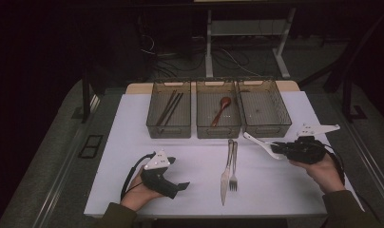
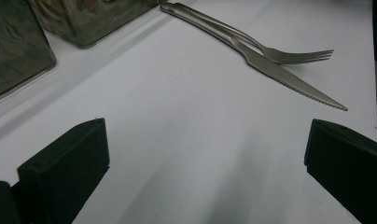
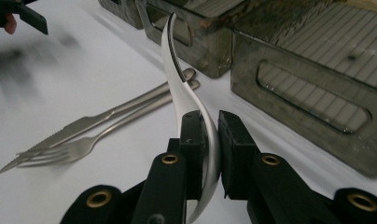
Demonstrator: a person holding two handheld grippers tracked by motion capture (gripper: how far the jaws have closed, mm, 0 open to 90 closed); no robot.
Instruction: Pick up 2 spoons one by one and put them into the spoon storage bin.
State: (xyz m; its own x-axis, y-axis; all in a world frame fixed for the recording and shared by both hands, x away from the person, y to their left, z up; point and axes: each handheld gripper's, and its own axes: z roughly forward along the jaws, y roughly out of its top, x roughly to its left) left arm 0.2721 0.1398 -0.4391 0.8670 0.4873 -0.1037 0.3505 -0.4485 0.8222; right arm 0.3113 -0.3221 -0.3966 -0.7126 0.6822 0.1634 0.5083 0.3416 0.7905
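Observation:
My right gripper [image 1: 281, 150] is shut on a white spoon [image 1: 262, 144], held just above the table in front of the rightmost bin [image 1: 266, 129]. In the right gripper view the pads [image 3: 195, 140] pinch the spoon's bowl [image 3: 211, 154] and its handle curves up and away. My left gripper [image 1: 183, 185] rests at the table's front left with its jaws wide apart; the left gripper view has bare white table between its fingers [image 2: 65, 163]. A steel knife [image 1: 225, 176] and fork [image 1: 234, 170] lie side by side at the table's middle.
Three translucent bins stand in a row at the back. The left bin [image 1: 169, 131] holds dark chopsticks [image 1: 170, 108], the middle bin [image 1: 218, 132] a brown spoon [image 1: 222, 109]. The white table top [image 1: 128, 147] ends close to both hands at the front edge.

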